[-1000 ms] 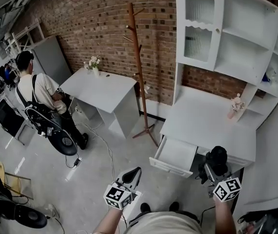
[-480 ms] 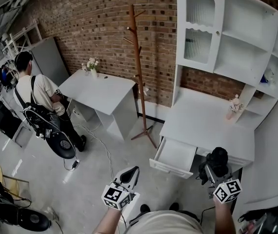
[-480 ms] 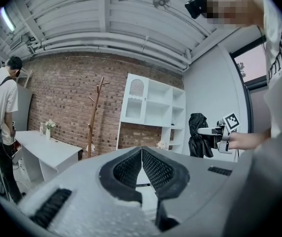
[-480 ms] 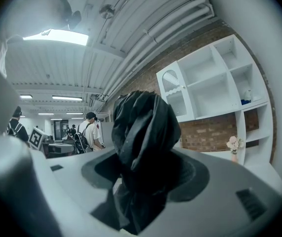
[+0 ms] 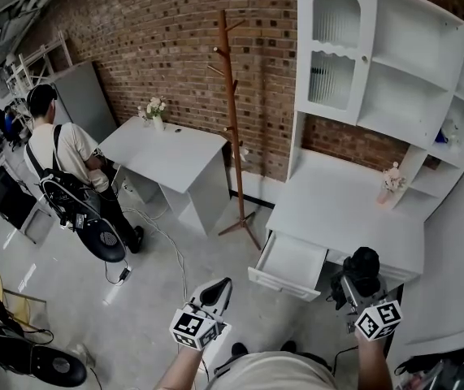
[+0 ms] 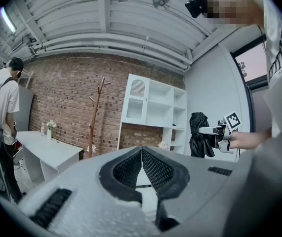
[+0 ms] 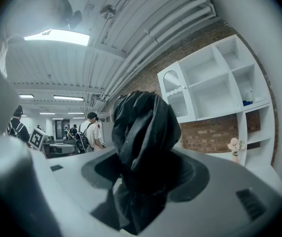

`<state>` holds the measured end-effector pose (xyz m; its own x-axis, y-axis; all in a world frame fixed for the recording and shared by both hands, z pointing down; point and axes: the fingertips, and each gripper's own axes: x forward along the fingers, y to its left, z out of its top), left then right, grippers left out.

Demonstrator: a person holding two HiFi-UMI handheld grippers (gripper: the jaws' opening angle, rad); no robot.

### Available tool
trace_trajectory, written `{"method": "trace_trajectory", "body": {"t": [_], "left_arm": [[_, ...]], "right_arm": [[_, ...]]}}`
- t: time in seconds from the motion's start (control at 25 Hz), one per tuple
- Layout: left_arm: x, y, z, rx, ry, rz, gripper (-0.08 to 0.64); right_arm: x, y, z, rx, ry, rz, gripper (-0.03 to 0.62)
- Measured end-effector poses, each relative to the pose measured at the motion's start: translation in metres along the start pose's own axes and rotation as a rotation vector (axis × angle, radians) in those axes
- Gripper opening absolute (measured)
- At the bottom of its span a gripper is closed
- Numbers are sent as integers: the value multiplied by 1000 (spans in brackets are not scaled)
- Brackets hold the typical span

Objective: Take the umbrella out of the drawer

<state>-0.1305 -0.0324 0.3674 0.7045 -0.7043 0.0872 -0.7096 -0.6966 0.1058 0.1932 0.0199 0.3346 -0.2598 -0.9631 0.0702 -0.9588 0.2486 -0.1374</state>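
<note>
one loose-fabric pinch by the right gripper [image 5: 358,287] holds the black folded umbrella [image 5: 364,263]; it could slip, left gripper [image 5: 218,292] pressed together, empty.

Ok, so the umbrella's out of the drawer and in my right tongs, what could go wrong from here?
The right tongs seem to grip the black umbrella by bunched loose fabric, so it might slip or unfurl. The drawer stands pulled out just ahead of you; you could bump it when turning. The left tongs are shut and empty, off to the side, so nothing would catch a drop.
</note>
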Motion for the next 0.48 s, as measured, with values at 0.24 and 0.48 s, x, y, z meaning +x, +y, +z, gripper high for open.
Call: {"method": "trace_trajectory", "body": {"t": [0.24, 0.48], "left_arm": [[1, 2, -4, -1, -10, 1, 26], [3, 4, -3, 2, -10, 6, 26]], "right_arm": [[3, -2, 0, 1, -4, 4, 267], [7, -4, -1, 4, -4, 7, 267]]}}
